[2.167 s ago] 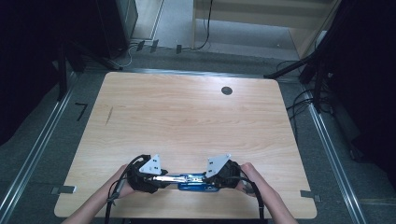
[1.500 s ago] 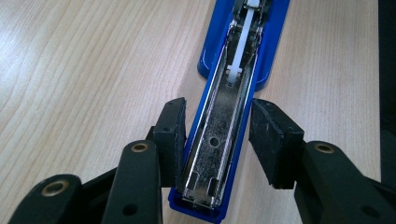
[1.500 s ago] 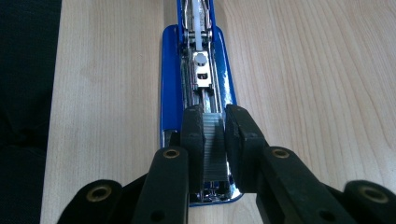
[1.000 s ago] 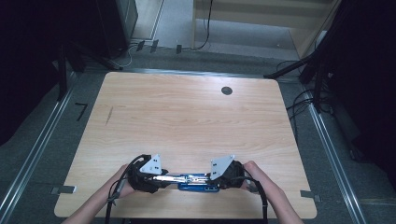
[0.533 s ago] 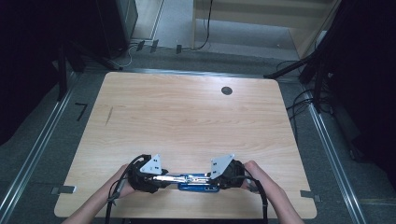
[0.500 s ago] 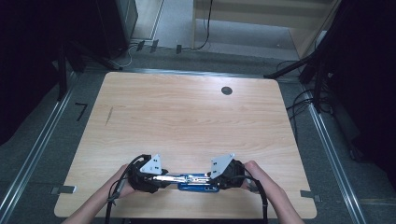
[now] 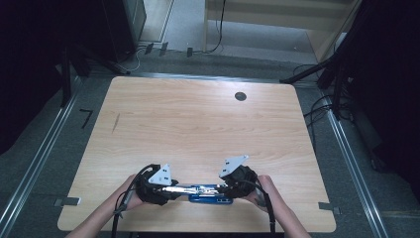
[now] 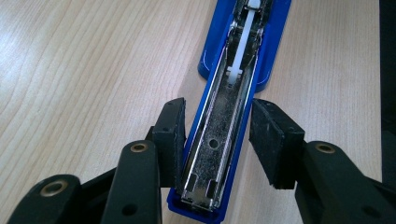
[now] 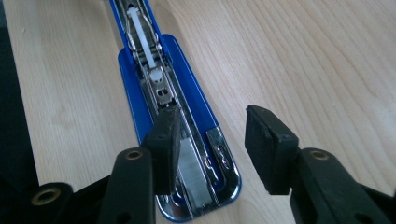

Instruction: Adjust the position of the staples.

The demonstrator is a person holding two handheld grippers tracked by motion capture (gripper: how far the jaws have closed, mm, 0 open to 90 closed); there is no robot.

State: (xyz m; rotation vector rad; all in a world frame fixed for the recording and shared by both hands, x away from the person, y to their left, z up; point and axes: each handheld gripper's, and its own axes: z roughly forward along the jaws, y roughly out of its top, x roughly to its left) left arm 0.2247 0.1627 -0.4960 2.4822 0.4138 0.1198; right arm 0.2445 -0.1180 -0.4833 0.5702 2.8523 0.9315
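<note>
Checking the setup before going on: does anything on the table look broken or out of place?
Nothing looks broken. The blue stapler lies swung fully open, its metal staple channel exposed. That looks deliberate: the left hand-held gripper straddles the channel end, the right hand-held gripper stands open over the base.

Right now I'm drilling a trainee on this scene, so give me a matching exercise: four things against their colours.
Things:
1. stapler
2. staple pusher
3. table
4. cable hole

Colours:
A. light wood
B. white
C. blue
D. dark

Pairs: 1-C, 2-B, 3-A, 4-D
</note>
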